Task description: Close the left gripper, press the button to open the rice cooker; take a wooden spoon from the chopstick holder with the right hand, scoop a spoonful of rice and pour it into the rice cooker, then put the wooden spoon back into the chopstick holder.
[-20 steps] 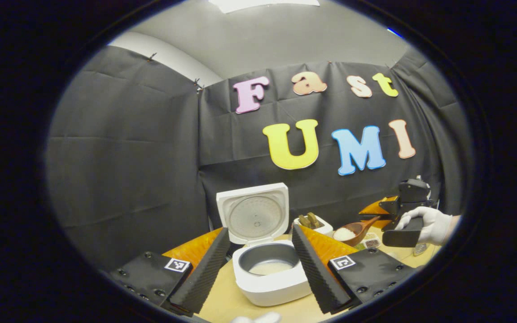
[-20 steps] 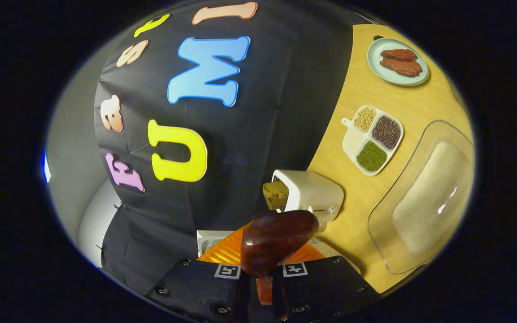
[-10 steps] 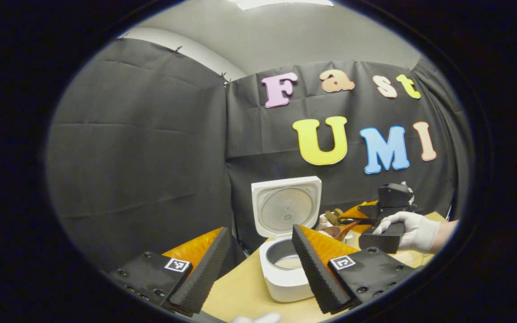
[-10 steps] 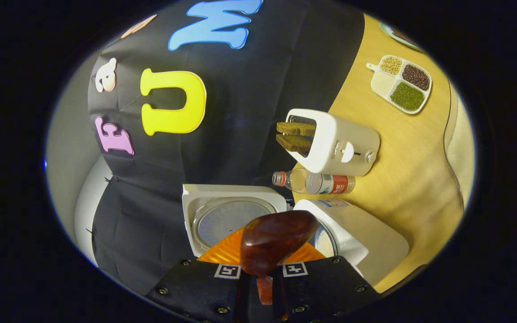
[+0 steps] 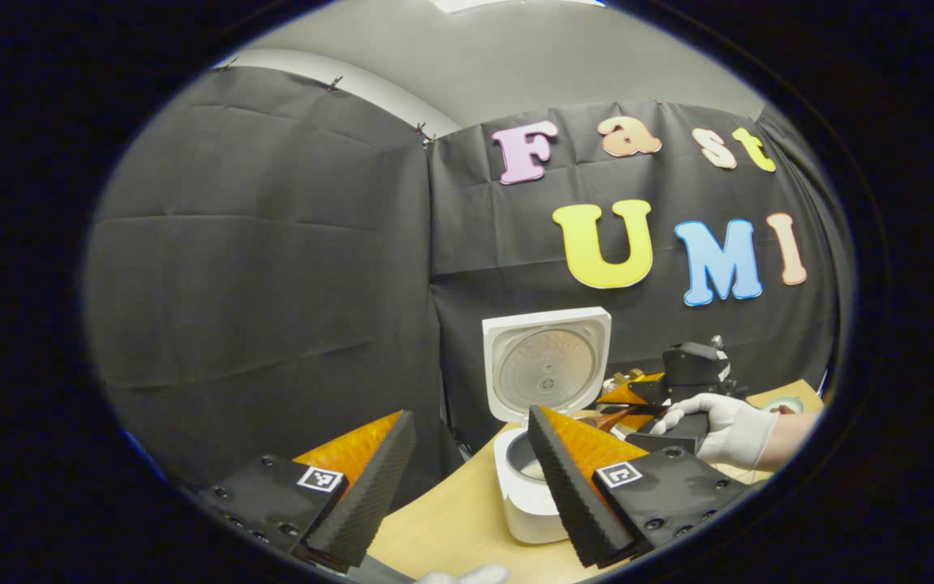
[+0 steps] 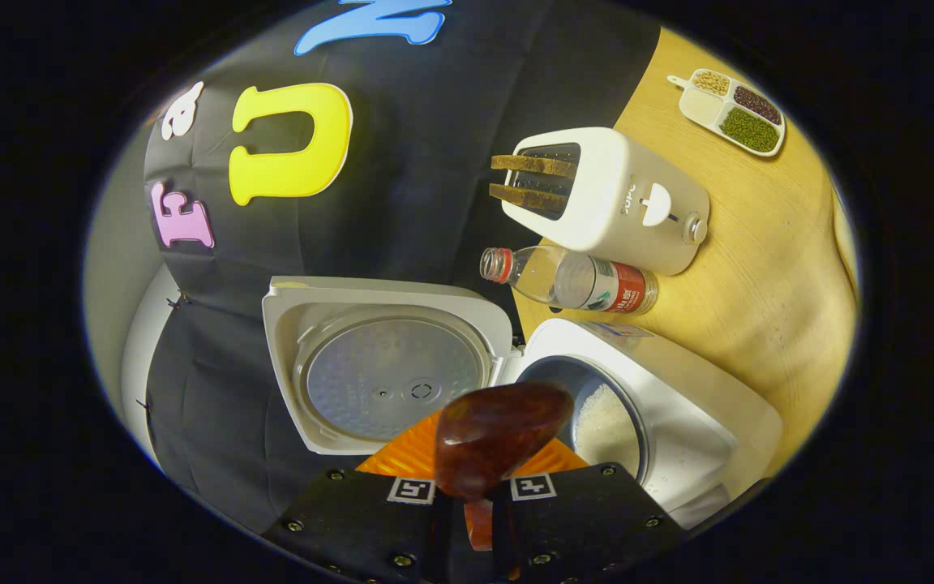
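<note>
The right tool [image 6: 471, 519] is clamped on the handle of the wooden spoon [image 6: 493, 436]; its two black blocks sit close together with the reddish handle pressed between them. The spoon's long axis runs straight forward from the tool, and the bowl is at the far end. The view shows the rounded back of the bowl, dark brown and glossy with a small shine on it. What is in the bowl I cannot tell from here.

Just past the tip of the spoon stands the rice cooker [image 6: 678, 405], white, smooth plastic with rounded corners. Its lid [image 6: 378, 357] is fully open and stands up, and its inner plate is round, grey metal. In the dark inner pot lies white rice [image 6: 606, 430], grainy, right beside the spoon bowl.

Further ahead of the right tool lies a clear plastic water bottle [image 6: 572, 280] on its side on the wooden counter [image 6: 759, 235]. Behind it is a white toaster [image 6: 621, 199] with two brown slices in its slots, and far off a divided tray [image 6: 730, 109] with beans.

The left tool [image 5: 467, 478] is wide apart and holds nothing; its fingers [image 5: 370, 487] are wedge-shaped, with black ribbed pads and orange sides. In the left gripper view the cooker is partly behind its right finger, and a white-gloved hand [image 5: 718, 422] holds the right tool beyond it.
</note>
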